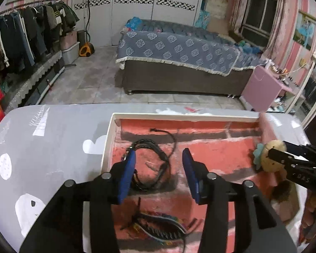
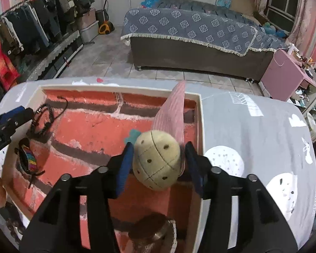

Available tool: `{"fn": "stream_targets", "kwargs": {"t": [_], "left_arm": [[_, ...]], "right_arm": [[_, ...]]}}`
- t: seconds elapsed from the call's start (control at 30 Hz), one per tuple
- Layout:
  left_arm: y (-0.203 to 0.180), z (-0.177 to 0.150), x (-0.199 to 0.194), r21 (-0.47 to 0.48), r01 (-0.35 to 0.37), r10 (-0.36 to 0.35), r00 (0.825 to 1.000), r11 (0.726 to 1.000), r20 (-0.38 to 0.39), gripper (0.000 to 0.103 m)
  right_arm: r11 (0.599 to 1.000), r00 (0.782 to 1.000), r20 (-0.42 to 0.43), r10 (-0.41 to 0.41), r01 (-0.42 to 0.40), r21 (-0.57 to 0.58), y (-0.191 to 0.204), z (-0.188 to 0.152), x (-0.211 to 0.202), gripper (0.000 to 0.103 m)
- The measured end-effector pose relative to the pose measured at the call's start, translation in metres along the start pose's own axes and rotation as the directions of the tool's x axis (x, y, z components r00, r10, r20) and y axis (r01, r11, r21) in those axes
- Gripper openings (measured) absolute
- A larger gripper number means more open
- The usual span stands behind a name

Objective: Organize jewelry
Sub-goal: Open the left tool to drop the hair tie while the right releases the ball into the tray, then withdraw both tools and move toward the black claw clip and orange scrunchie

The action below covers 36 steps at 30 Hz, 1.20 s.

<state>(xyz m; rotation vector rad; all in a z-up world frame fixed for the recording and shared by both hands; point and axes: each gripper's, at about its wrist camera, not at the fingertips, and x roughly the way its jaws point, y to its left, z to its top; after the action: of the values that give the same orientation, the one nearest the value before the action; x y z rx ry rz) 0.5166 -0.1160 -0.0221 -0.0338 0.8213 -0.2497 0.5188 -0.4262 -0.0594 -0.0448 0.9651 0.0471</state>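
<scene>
A white-rimmed tray lined with a red brick pattern lies on the grey table. In it lie a black cord bracelet and a multicoloured woven bracelet. My left gripper is open and empty, with its fingers on either side of the black bracelet, just above it. My right gripper is shut on a beige plush pineapple ornament with a teal leaf and a pink ribbed band, held over the tray's right side. It also shows in the left wrist view.
A brown round object sits in the tray's near right corner. The table has a grey cloth with white shapes. Beyond it are a tiled floor, a bed, a clothes rack at left and a pink cabinet at right.
</scene>
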Motion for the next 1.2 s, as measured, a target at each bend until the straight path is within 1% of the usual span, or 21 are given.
{"fn": "stream_targets", "kwargs": {"t": [0.1,0.17,0.2,0.27,0.3,0.33,0.37,0.4,0.43,0.5,0.53,0.57,0.6,0.67,0.73,0.8,0.9,1.0,1.07,1.13,1.2], "left_arm": [[0.002,0.007,-0.029,0.014,0.028,-0.029,0.998,1.000,0.050,0.049],[0.009,0.010,-0.056,0.017,0.042,-0.043,0.994,0.999,0.098,0.052],[0.014,0.008,-0.072,0.026,0.032,-0.035,0.991,0.999,0.130,0.055],[0.026,-0.005,-0.103,0.047,-0.025,0.017,0.984,0.999,0.180,0.056],[0.030,-0.012,-0.113,0.054,-0.044,0.033,0.981,0.998,0.191,0.056],[0.035,-0.026,-0.127,0.079,-0.102,0.085,0.977,0.992,0.195,0.056],[0.039,-0.039,-0.140,0.091,-0.168,0.147,0.968,0.982,0.206,0.056],[0.045,-0.057,-0.157,0.094,-0.216,0.191,0.955,0.972,0.227,0.056],[0.051,-0.069,-0.168,0.090,-0.223,0.197,0.951,0.971,0.237,0.056],[0.065,-0.104,-0.196,0.050,-0.233,0.214,0.945,0.971,0.248,0.056],[0.071,-0.120,-0.207,0.034,-0.220,0.205,0.946,0.975,0.251,0.056],[0.078,-0.140,-0.221,0.007,-0.219,0.210,0.943,0.976,0.259,0.056],[0.081,-0.153,-0.228,-0.008,-0.221,0.215,0.940,0.975,0.266,0.056],[0.085,-0.185,-0.246,-0.042,-0.218,0.221,0.934,0.975,0.280,0.056],[0.079,-0.211,-0.255,-0.051,-0.211,0.216,0.934,0.976,0.283,0.058],[0.077,-0.231,-0.261,-0.067,-0.208,0.219,0.932,0.976,0.287,0.058],[0.069,-0.255,-0.267,-0.085,-0.195,0.211,0.937,0.977,0.280,0.058],[0.056,-0.273,-0.269,-0.062,-0.186,0.196,0.940,0.981,0.279,0.058],[0.046,-0.280,-0.267,-0.040,-0.168,0.172,0.947,0.985,0.270,0.058],[0.037,-0.286,-0.265,-0.026,-0.174,0.175,0.947,0.984,0.269,0.058],[0.030,-0.290,-0.265,-0.017,-0.151,0.150,0.954,0.988,0.258,0.060]], "right_arm": [[1.000,0.998,0.055,0.013,-0.014,0.004,-0.008,0.003,-0.033,0.061],[1.000,0.994,0.104,0.022,-0.022,0.000,-0.013,0.002,-0.061,0.063],[1.000,0.989,0.148,0.018,-0.018,0.002,-0.018,-0.002,-0.084,0.065],[1.000,0.978,0.208,-0.003,0.003,-0.003,-0.026,-0.013,-0.119,0.068],[0.999,0.967,0.253,-0.038,0.041,-0.010,-0.030,-0.026,-0.143,0.068],[0.998,0.960,0.276,-0.054,0.060,-0.015,-0.032,-0.035,-0.157,0.068],[0.997,0.952,0.300,-0.061,0.070,-0.020,-0.034,-0.049,-0.173,0.069],[0.997,0.945,0.319,-0.068,0.078,-0.020,-0.036,-0.063,-0.187,0.071],[0.997,0.938,0.341,-0.067,0.079,-0.021,-0.039,-0.083,-0.202,0.071],[0.996,0.925,0.373,-0.074,0.088,-0.019,-0.042,-0.127,-0.223,0.073],[0.996,0.922,0.380,-0.078,0.090,-0.015,-0.043,-0.143,-0.228,0.073],[0.996,0.921,0.383,-0.077,0.085,-0.005,-0.045,-0.161,-0.232,0.073],[0.998,0.922,0.381,-0.061,0.059,0.016,-0.048,-0.186,-0.236,0.073],[0.998,0.920,0.388,-0.054,0.034,0.056,-0.048,-0.222,-0.242,0.073],[0.997,0.918,0.394,-0.047,0.016,0.081,-0.046,-0.252,-0.245,0.073],[0.993,0.916,0.394,-0.082,0.039,0.115,-0.044,-0.277,-0.245,0.073],[0.990,0.914,0.391,-0.107,0.061,0.128,-0.041,-0.301,-0.245,0.073],[0.990,0.918,0.380,-0.117,0.077,0.117,-0.036,-0.312,-0.242,0.073],[0.990,0.921,0.370,-0.117,0.081,0.112,-0.035,-0.318,-0.239,0.073],[0.989,0.925,0.360,-0.121,0.083,0.119,-0.037,-0.323,-0.237,0.073],[0.989,0.929,0.349,-0.121,0.082,0.123,-0.039,-0.323,-0.234,0.073]]}}
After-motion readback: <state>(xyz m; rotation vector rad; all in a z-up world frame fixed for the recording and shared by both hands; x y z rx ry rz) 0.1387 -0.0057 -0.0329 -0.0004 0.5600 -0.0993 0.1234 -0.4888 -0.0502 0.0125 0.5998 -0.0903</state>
